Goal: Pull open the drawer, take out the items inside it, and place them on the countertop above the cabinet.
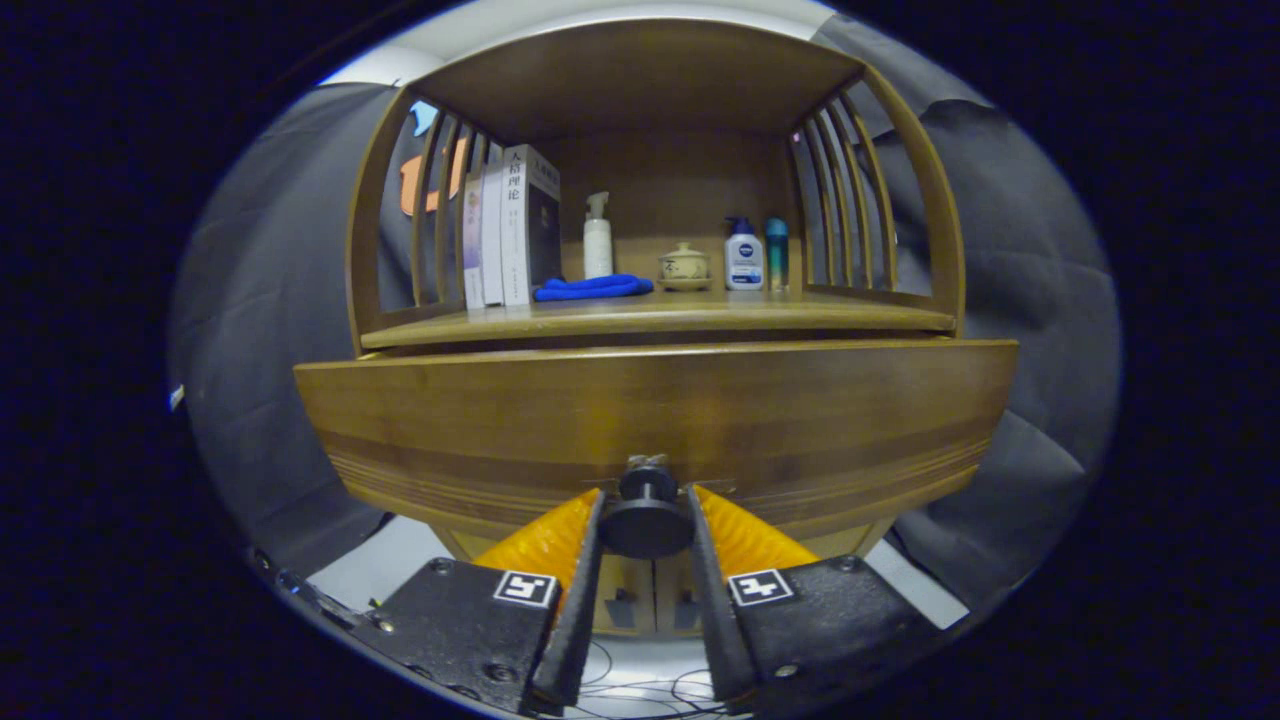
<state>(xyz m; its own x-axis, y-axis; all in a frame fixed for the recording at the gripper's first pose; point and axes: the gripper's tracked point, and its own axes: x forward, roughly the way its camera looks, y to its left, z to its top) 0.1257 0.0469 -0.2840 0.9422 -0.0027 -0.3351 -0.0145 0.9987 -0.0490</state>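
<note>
Tongs [646, 520] pinch the drawer [655, 420] knob [646, 518]; drawer interior hidden behind its front. At 12 o'clock, tabletop [655, 318] carries books [510, 228], cloth [592, 288], bottles [744, 255].

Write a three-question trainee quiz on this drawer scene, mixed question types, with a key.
1. True or false: the gripper has its fingers closed on the drawer knob.
2. Which thing lies on the countertop between the books and the lidded ceramic cup? A) a blue cloth B) a red bowl C) a spoon
3. Fill in: the white pump bottle stands just behind the ____.

Key: 1 true; 2 A, the blue cloth; 3 blue cloth.
</note>
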